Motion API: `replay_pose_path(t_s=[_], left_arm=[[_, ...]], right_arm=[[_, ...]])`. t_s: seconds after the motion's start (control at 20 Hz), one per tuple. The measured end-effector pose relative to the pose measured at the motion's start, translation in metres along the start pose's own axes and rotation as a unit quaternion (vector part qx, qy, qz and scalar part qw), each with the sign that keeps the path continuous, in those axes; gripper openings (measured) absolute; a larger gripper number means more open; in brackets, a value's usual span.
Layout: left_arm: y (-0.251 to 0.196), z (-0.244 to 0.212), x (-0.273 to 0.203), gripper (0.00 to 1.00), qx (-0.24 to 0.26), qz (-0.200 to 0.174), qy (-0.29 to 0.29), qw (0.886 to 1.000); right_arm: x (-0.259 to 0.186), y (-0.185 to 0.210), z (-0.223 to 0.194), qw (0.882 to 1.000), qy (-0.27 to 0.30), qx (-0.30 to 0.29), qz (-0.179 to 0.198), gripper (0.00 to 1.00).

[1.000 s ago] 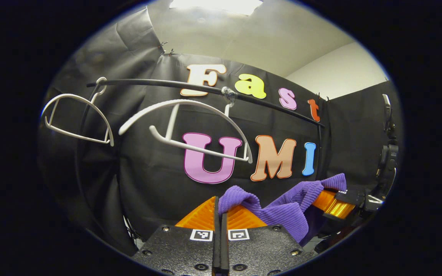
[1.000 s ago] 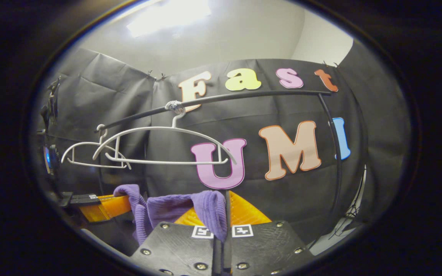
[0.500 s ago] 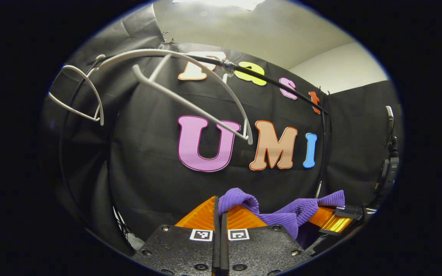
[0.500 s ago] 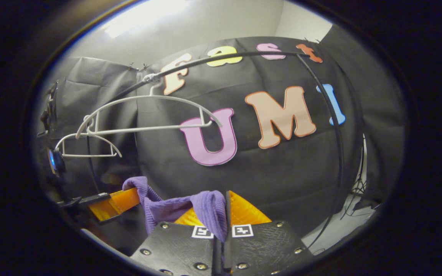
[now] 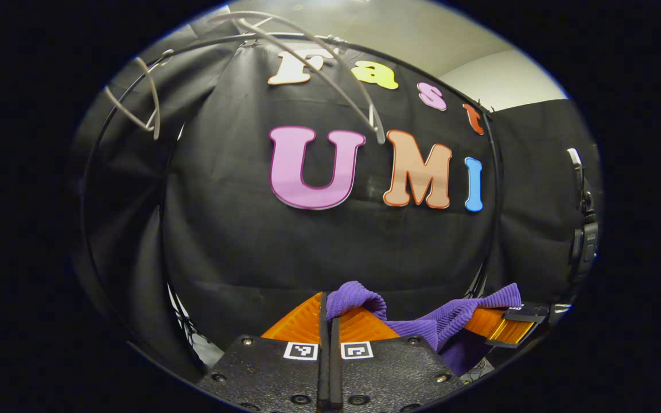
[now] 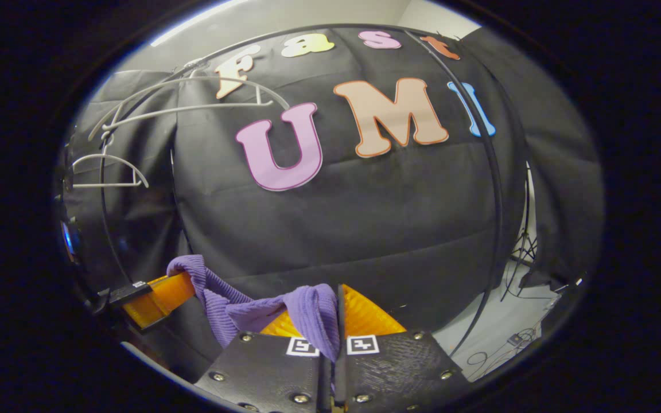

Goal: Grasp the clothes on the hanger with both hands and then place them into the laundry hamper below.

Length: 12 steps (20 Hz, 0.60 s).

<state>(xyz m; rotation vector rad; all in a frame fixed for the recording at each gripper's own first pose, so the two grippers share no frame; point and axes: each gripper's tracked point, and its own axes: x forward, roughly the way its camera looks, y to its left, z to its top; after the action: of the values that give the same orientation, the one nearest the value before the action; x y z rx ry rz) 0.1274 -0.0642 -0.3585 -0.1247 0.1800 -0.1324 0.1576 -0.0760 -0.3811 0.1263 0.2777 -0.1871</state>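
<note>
You look forward from each gripper, low and slightly upward at the black cloth wall [image 5: 319, 241]; both views share two white wire hangers [image 6: 193, 97].

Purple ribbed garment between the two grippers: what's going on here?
A person holds the purple ribbed knit garment stretched between both grippers, the left gripper and right gripper each with jaws closed on a bunched end. The white plastic hangers hang bare on the black rail overhead. No hamper is visible yet.

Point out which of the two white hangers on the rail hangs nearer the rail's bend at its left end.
The smaller-looking white wire hanger, hanging beside the black rail's downward bend. The other white hanger hangs further right, reaching towards the wall's middle.
</note>
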Motion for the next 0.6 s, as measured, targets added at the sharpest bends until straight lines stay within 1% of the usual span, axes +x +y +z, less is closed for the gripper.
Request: replay_pose_path(t_s=[0.1, 0.2, 0.3, 0.4, 0.5, 0.6], left_arm=[[0.008, -0.024, 0.008, 0.00, 0.001, 0.013, -0.005, 1.000], [0.017, -0.053, 0.010, 0.00, -0.010, 0.023, -0.001, 1.000], [0.018, -0.088, 0.014, 0.00, -0.028, 0.020, 0.027, 0.999], [0.023, -0.127, 0.017, 0.01, -0.024, 0.021, 0.064, 0.997], [0.030, -0.161, 0.018, 0.01, -0.009, 0.023, 0.089, 0.996], [0.037, -0.188, 0.021, 0.01, -0.011, 0.025, 0.112, 0.993]], right_arm=[[0.004, -0.013, -0.023, 1.000, -0.005, -0.002, -0.013, 0.06], [0.010, -0.023, -0.049, 1.000, -0.004, 0.001, -0.026, 0.06], [0.017, -0.028, -0.083, 0.999, 0.024, -0.002, -0.034, 0.06], [0.022, -0.036, -0.116, 0.997, 0.061, -0.006, -0.041, 0.07], [0.026, -0.051, -0.150, 0.994, 0.090, 0.010, -0.068, 0.07], [0.027, -0.062, -0.175, 0.988, 0.120, 0.024, -0.093, 0.08]])
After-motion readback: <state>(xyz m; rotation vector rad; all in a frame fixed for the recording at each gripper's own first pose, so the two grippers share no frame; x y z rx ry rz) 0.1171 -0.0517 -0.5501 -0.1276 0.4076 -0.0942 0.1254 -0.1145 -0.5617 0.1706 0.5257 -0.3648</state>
